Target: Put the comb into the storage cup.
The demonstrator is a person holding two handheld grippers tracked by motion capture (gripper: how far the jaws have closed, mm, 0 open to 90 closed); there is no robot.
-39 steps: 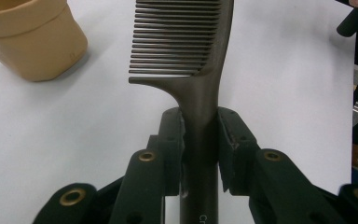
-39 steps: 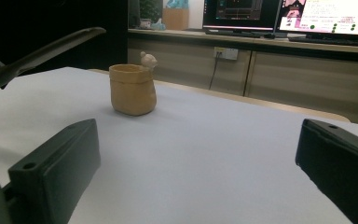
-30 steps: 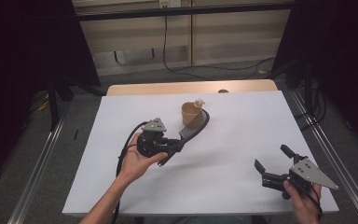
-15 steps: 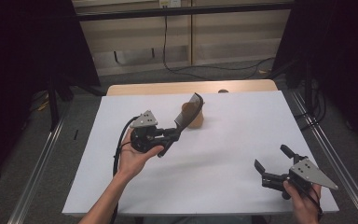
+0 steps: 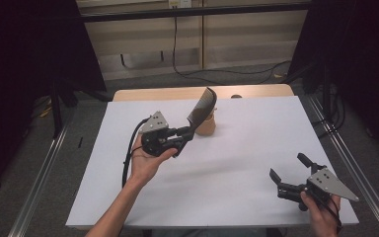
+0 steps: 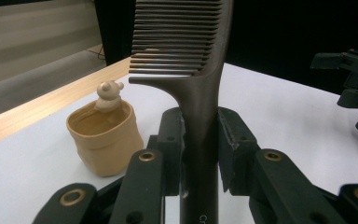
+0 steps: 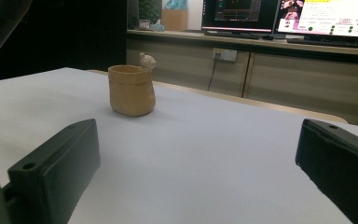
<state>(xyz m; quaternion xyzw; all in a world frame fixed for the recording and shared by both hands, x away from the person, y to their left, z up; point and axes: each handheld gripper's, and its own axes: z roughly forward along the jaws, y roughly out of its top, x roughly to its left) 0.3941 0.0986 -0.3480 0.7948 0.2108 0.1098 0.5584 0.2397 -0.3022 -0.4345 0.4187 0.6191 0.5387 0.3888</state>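
Note:
My left gripper (image 5: 186, 132) is shut on the handle of a dark brown comb (image 5: 202, 105), held up off the table with the teeth end raised. In the left gripper view the comb (image 6: 193, 70) stands upright between the jaws. A small tan cup (image 5: 207, 124) with a little bear figure on its rim sits on the white table just behind the comb; it appears as the cup (image 6: 105, 135) and the cup (image 7: 131, 89) in the gripper views. My right gripper (image 5: 289, 173) rests near the front right corner, open and holding nothing.
The white table top (image 5: 237, 163) is bordered by a wooden strip (image 5: 168, 94) at the far edge. Metal rails run along both sides on the floor. Monitors (image 7: 326, 18) stand on a counter behind the table in the right gripper view.
The left gripper has drawn the comb up and out of the tan cup and tipped it more upright. The right gripper has stayed in place.

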